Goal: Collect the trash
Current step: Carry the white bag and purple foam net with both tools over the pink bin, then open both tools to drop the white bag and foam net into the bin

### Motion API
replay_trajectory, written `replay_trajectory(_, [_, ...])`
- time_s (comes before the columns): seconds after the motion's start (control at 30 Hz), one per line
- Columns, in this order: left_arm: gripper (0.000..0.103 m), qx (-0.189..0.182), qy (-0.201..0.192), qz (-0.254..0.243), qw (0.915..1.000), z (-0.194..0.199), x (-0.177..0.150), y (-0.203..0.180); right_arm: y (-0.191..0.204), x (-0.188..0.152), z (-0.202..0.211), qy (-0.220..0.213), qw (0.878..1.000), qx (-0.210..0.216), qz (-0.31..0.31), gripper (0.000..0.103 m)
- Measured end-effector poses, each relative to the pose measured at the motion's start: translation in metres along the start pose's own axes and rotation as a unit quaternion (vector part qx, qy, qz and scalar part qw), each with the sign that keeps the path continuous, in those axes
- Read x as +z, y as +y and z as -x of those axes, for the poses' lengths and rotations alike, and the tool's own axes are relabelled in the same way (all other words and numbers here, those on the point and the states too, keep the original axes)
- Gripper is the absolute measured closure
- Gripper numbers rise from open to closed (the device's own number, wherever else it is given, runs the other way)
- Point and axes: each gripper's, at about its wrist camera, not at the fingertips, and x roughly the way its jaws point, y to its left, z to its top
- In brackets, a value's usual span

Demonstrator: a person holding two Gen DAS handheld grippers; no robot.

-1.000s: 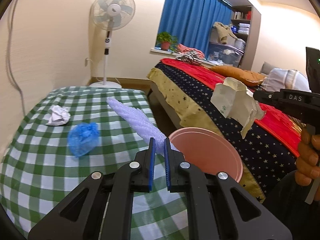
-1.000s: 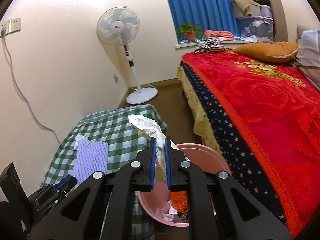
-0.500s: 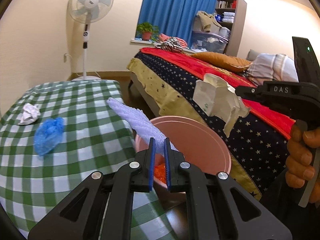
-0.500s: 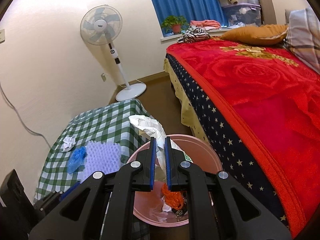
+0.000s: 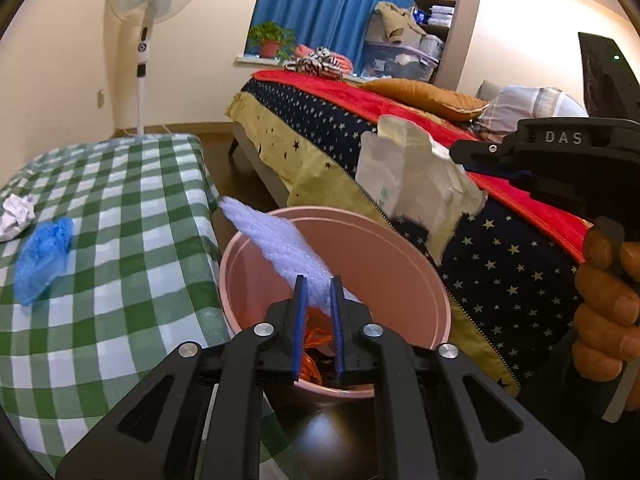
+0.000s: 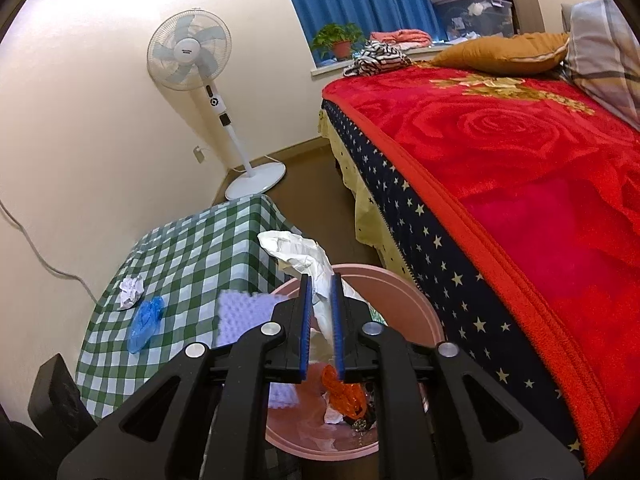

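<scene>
Both tongs have been carried off the tabletop [image 5: 120,208] and lowered over the pink bin [image 5: 400,264]; a second ago the bin lay farther ahead of them. The left tongs [image 5: 318,312] are opening: the white foam net [image 5: 280,248] still lies between the blue pads, but the grip is slackening and it appears to be slipping bin-ward. The right tongs [image 6: 320,312] are likewise opening around the crumpled white paper bag [image 6: 304,256], which stands between the pads directly above the bin mouth. Judgement: this is the drop, and two items are about to be accounted for.

Inside the bin, below the tongs, lie an orange wrapper [image 6: 344,392] and other scraps. Remaining trash sits left of the left tongs on the tabletop: a blue shoe cover [image 5: 42,256] and, beyond it, a crumpled paper ball [image 5: 16,214]. The bed [image 6: 520,168] runs close along the right of the bin. The two tongs work close together over one opening; the long net could catch on the rim
</scene>
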Motion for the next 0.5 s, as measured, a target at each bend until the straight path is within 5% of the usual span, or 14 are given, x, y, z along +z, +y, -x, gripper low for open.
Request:
replay_trajectory(0.13, [0.075, 0.003, 0.005, 0.014, 0.9999, -0.002, -0.001, 0.006, 0.0, -0.002, -0.002, 0.001, 1.0, -0.016, 0.001, 0.062])
replay_trajectory(0.5, [0.075, 0.007, -0.008, 0.021, 0.9997, 0.011, 0.006, 0.009, 0.009, -0.008, 0.002, -0.006, 0.999, -0.031, 0.023, 0.061])
